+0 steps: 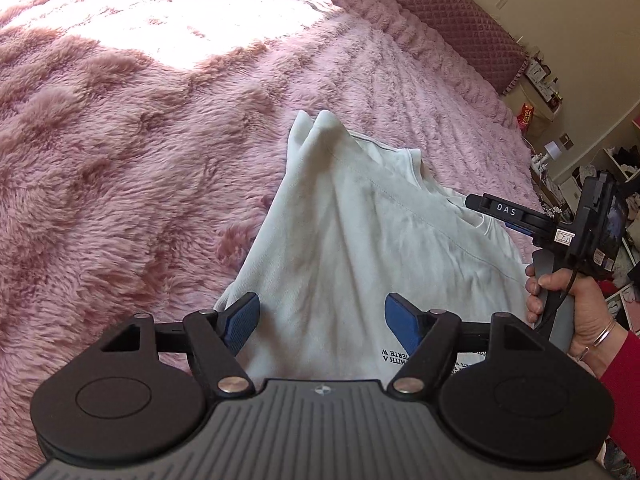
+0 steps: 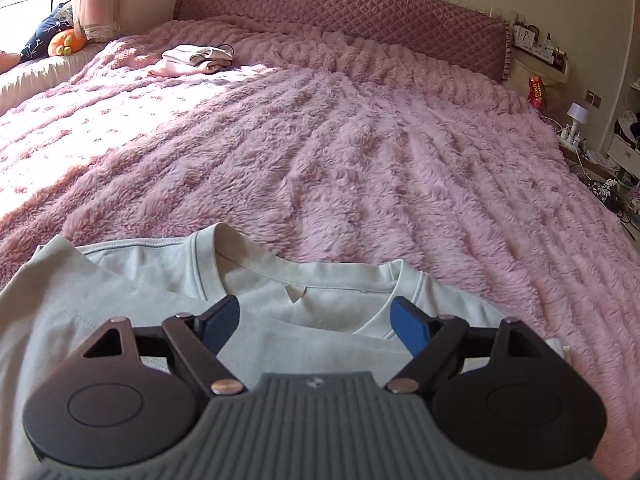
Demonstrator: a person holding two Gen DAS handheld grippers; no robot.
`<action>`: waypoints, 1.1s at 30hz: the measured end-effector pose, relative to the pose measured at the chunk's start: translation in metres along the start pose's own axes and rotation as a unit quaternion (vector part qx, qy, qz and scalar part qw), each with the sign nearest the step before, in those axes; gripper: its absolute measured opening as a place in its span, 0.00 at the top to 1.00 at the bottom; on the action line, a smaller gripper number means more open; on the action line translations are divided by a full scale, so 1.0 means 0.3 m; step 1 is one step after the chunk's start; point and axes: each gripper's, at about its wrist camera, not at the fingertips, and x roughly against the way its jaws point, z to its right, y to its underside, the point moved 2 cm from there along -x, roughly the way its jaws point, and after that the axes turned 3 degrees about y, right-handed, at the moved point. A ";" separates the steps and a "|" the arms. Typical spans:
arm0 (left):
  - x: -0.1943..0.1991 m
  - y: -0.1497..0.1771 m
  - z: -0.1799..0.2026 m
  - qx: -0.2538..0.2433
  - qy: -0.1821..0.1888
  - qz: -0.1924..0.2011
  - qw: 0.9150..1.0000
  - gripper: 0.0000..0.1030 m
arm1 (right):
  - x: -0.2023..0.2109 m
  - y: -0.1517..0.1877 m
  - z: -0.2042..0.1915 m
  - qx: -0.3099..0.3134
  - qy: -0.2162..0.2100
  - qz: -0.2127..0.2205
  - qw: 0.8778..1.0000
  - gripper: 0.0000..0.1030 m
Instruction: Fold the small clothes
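A white T-shirt (image 1: pixel 360 240) lies on the pink furry bedspread (image 1: pixel 120 160), with one sleeve folded over its body and black print near its hem. My left gripper (image 1: pixel 322 320) is open just above the shirt's lower part, holding nothing. My right gripper (image 2: pixel 316 326) is open over the shirt (image 2: pixel 120 320) near its V-neck collar (image 2: pixel 296 292), holding nothing. The right gripper also shows in the left wrist view (image 1: pixel 472 202), held by a hand at the shirt's collar side.
A small pile of folded clothes (image 2: pixel 196 60) lies far up the bed near the quilted headboard (image 2: pixel 360 16). Pillows and a cushion (image 2: pixel 60 44) sit at the far left. A cluttered floor and shelves (image 2: pixel 616 152) lie beyond the bed's right edge.
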 end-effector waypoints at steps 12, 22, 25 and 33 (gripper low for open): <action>-0.036 0.038 0.002 -0.024 -0.003 -0.014 1.000 0.15 | -0.191 0.030 -0.030 0.062 0.059 -0.004 0.996 0.21; -0.005 0.054 0.025 -0.033 -0.018 -0.009 0.999 0.15 | 0.020 0.169 -0.008 0.095 0.056 -0.014 0.994 0.21; 0.013 0.064 0.031 -0.026 -0.015 -0.011 0.999 0.15 | 0.127 0.268 -0.023 0.134 0.044 -0.025 0.990 0.21; 0.071 0.103 0.048 -0.025 -0.014 -0.013 0.999 0.15 | 0.430 0.490 -0.017 0.146 0.016 -0.045 0.988 0.21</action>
